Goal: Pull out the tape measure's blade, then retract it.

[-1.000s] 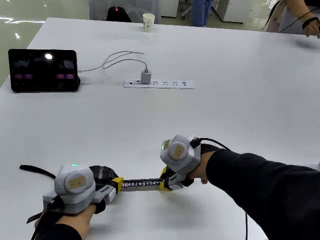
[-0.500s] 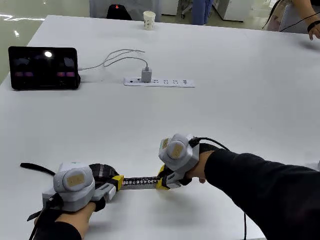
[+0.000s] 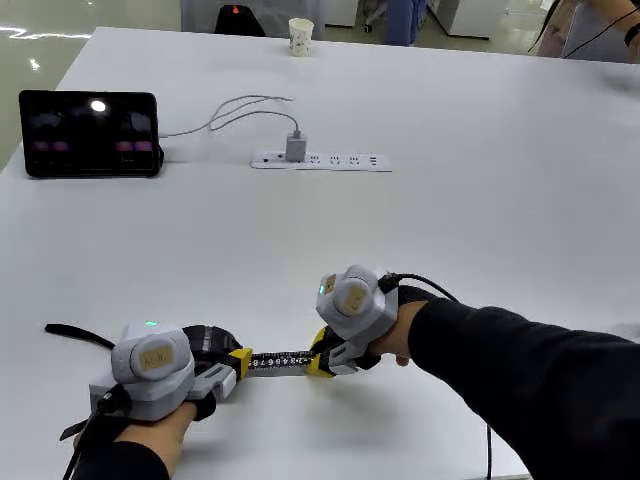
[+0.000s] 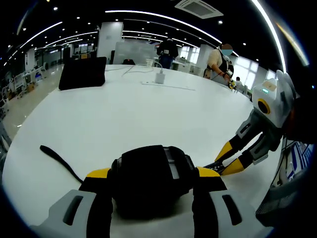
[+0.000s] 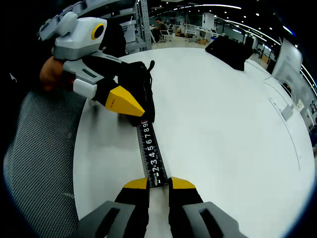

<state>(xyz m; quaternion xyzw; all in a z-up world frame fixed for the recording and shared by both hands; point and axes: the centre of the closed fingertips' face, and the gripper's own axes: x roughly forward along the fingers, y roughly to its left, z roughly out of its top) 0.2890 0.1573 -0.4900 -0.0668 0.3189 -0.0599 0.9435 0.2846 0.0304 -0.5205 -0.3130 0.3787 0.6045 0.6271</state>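
Note:
The black tape measure case [image 3: 208, 344] lies near the table's front edge, and my left gripper [image 3: 228, 364] is shut on it. In the left gripper view the case [image 4: 151, 178] sits between the yellow-tipped jaws, its black strap [image 4: 58, 161] trailing off to the left. A short length of numbered blade [image 3: 280, 360] runs from the case to my right gripper [image 3: 318, 362], which is shut on the blade's end. In the right gripper view the blade [image 5: 150, 151] leads straight from my right gripper [image 5: 158, 184] to the case [image 5: 140, 87], which my left gripper [image 5: 119, 101] holds.
A dark tablet [image 3: 90, 133] stands at the back left. A white power strip [image 3: 322, 160] with a plugged-in charger [image 3: 296, 148] and its cable lies mid-table. A paper cup [image 3: 300, 35] stands at the far edge. The table's front edge is close below both grippers.
The right gripper has moved left toward the case, so the exposed blade is shorter. The left gripper has stayed on the case.

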